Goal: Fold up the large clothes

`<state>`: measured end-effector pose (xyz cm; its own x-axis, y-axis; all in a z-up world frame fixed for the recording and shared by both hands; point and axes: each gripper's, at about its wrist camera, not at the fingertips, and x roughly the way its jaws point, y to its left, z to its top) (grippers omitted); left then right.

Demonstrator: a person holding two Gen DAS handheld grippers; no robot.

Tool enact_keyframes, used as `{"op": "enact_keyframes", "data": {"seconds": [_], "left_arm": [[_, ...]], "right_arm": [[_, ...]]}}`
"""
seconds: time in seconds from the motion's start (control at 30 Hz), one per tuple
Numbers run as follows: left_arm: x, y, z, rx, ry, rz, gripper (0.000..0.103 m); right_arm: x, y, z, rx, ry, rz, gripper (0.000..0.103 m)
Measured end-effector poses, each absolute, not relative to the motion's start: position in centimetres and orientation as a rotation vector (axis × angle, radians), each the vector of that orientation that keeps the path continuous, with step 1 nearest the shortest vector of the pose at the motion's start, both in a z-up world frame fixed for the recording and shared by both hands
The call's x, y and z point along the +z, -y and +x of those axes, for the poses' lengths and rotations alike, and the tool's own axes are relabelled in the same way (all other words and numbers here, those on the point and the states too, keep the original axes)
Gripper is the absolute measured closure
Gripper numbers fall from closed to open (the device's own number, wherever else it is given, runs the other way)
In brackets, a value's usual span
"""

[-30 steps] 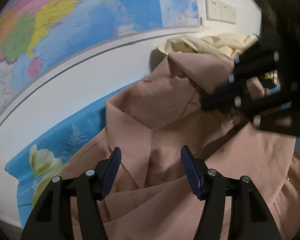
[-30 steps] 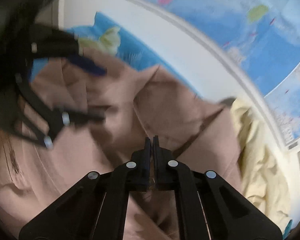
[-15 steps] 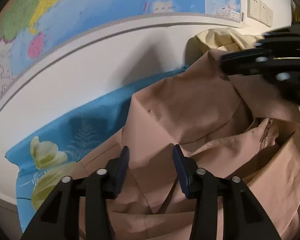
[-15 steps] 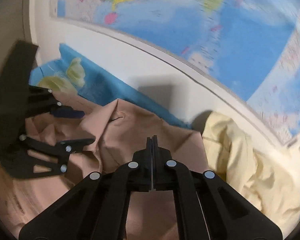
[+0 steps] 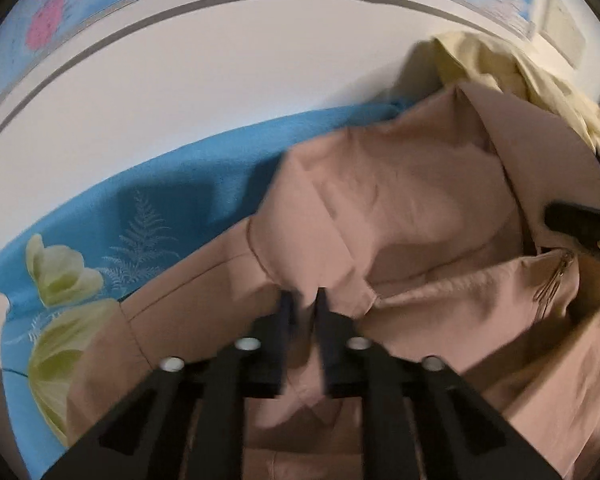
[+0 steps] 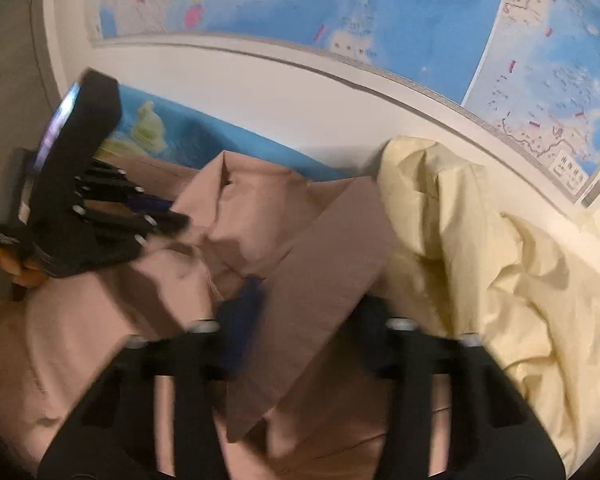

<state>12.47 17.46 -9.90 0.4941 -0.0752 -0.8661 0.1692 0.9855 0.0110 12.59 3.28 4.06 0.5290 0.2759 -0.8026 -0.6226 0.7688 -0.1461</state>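
Cloth of the creased pink coat (image 5: 412,216) pinched by left fingers (image 5: 286,312); right fingers (image 6: 246,304) spread around its flat flap

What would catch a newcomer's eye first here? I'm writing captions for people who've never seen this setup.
Probably the big pinkish-tan garment heaped across the blue floral sheet, with both black tools in it. The left tool pinches a fold; the right tool stands open around a flap. Behind, a pale yellow garment lies crumpled against the wall under a bright map.
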Motion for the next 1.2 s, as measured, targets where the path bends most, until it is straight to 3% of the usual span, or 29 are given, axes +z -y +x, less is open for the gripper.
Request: {"op": "enact_keyframes", "data": {"seconds": [0.03,0.1,0.27,0.3,0.37,0.43,0.47,0.57,0.67,0.73,0.9,0.97,1.03,1.2], "left_arm": [[-9.6,-17.6,12.5,-0.138,-1.023,0.093,0.099],[-8.3,-17.9,12.6,-0.109,-0.967,0.085,0.100],[-6.3,-18.8,12.9,-0.061,-0.883,0.050,0.100],[-6.8,-18.7,13.1,-0.047,-0.894,0.079,0.100],[-7.8,-18.3,13.0,-0.017,-0.914,0.112,0.098],[-7.9,-18.6,12.6,-0.030,-0.920,0.119,0.091],[-7.7,-19.0,12.1,-0.031,-0.912,0.111,0.082],[-6.2,-19.7,9.6,-0.047,-0.851,0.116,0.059],[-4.3,-20.3,6.4,-0.073,-0.789,0.121,0.054],[-3.3,-20.2,4.6,-0.087,-0.770,0.125,0.045],[-4.4,-20.7,0.6,-0.060,-0.766,0.188,0.045],[-5.0,-22.2,-1.3,-0.044,-0.778,0.157,0.043],[-5.1,-24.1,-3.4,-0.035,-0.786,0.099,0.042],[-5.5,-27.2,-8.9,-0.035,-0.797,-0.020,0.037]], "right_arm": [[4.1,-3.2,13.0,0.567,-0.868,-0.427,0.094],[5.0,-3.0,13.1,0.566,-0.840,-0.406,0.096],[4.6,-2.3,13.7,0.534,-0.821,-0.363,0.095],[4.0,-2.3,13.7,0.518,-0.823,-0.372,0.090],[4.0,-2.0,13.5,0.522,-0.821,-0.350,0.067],[5.0,-1.2,12.5,0.514,-0.778,-0.326,0.030],[5.5,-1.4,11.8,0.513,-0.745,-0.331,0.027],[7.0,-0.7,8.4,0.538,-0.671,-0.385,0.034],[6.7,-0.5,5.4,0.600,-0.657,-0.434,0.046],[5.3,-0.3,4.3,0.590,-0.679,-0.489,0.047],[2.8,1.0,5.8,0.532,-0.743,-0.448,0.052],[3.6,1.7,5.1,0.532,-0.727,-0.394,0.051],[4.9,2.9,3.4,0.549,-0.700,-0.360,0.035],[6.3,5.2,-2.1,0.667,-0.690,-0.293,0.034]]}}
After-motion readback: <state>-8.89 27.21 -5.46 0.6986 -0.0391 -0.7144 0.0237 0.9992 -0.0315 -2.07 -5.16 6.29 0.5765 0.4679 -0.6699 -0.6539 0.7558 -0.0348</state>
